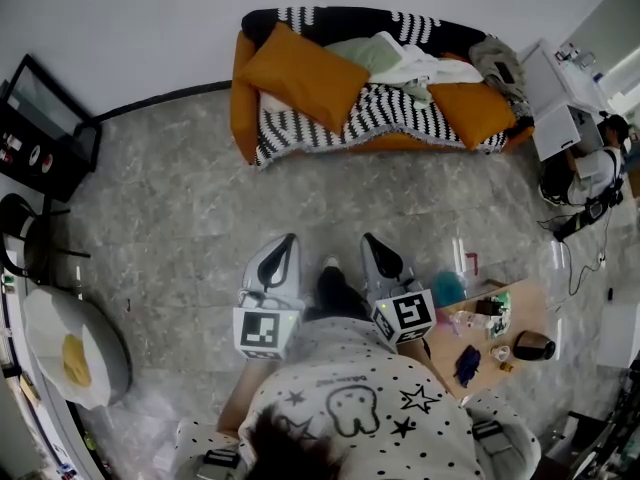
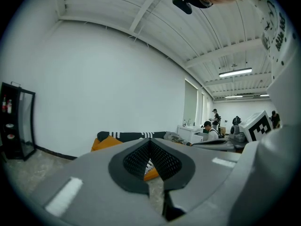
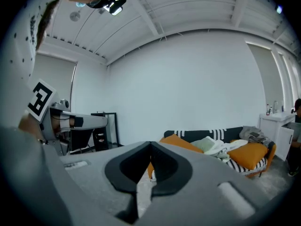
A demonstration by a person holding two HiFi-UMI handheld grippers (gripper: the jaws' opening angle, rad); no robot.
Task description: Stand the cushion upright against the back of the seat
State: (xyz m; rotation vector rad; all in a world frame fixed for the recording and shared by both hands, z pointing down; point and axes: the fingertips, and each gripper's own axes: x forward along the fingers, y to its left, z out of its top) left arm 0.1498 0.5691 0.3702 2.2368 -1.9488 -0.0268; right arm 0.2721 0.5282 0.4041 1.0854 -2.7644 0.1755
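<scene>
A large orange cushion (image 1: pixel 300 73) lies slanted on the left half of the sofa seat (image 1: pixel 300 133), which is draped in a black-and-white striped blanket. A second orange cushion (image 1: pixel 478 110) lies at the sofa's right end, with a pale green cushion (image 1: pixel 365 53) and white cloth (image 1: pixel 425 68) between them. My left gripper (image 1: pixel 288 240) and right gripper (image 1: pixel 368 240) are held side by side over the floor, well short of the sofa, both shut and empty. The left gripper view shows its jaws (image 2: pixel 150 142) closed before the sofa; the right gripper (image 3: pixel 150 147) faces the large cushion (image 3: pixel 181 142).
Grey floor (image 1: pixel 180 218) lies between me and the sofa. A black shelf unit (image 1: pixel 45 128) stands at the left, and a chair with a round pad (image 1: pixel 70 353) nearer me. A small wooden table (image 1: pixel 520 313) with bottles is at my right. A white cabinet (image 1: pixel 560 108) and a person (image 1: pixel 590 173) are beyond it.
</scene>
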